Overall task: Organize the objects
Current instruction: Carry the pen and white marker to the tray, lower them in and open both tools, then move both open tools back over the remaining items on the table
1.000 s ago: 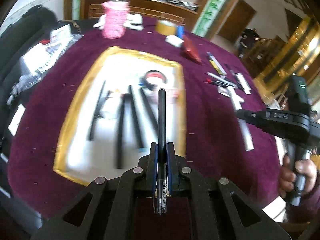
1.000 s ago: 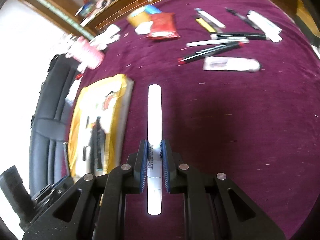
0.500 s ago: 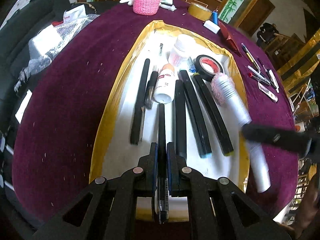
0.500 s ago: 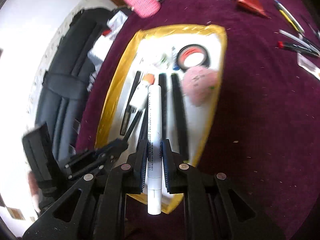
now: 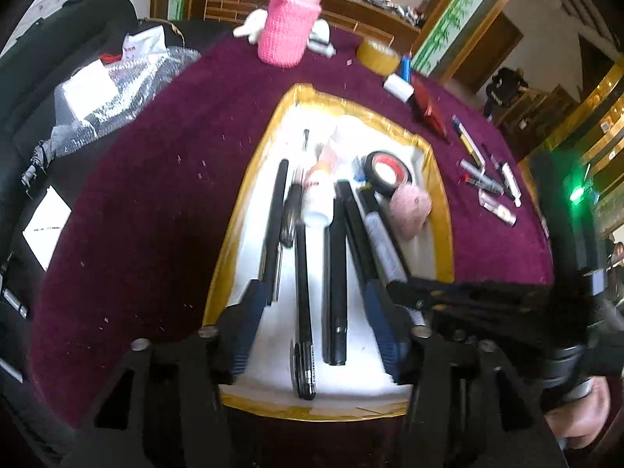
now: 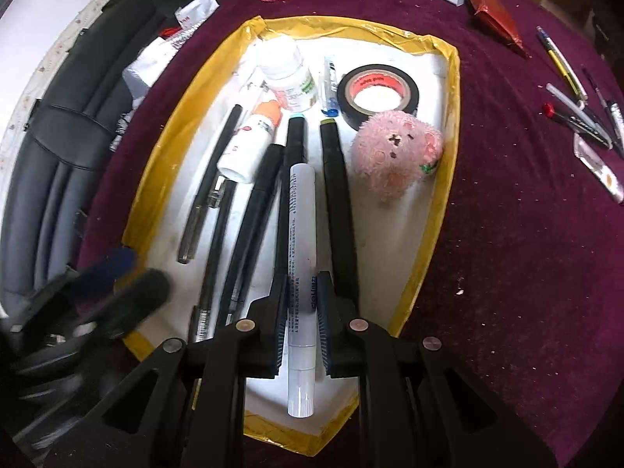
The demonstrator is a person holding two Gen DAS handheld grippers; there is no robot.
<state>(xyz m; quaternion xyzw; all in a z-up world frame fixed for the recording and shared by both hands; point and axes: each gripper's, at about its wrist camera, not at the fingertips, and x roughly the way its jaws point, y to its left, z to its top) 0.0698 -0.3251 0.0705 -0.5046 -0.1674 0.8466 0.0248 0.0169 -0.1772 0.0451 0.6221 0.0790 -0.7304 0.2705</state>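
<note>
Your black pen (image 5: 303,304) lies flat in the gold-rimmed white tray (image 5: 249,179), lengthwise beside other black pens, clear of your left fingers. Your white marker (image 6: 299,257) points along the tray, pinched between your right fingers (image 6: 277,323).

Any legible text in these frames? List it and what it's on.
"deli": printed sideways on the white marker held in the right gripper.
Fine print along the same marker: too small to read.
Print on the red core of the black tape roll: blurred.
White bottle label: unreadable.
</note>
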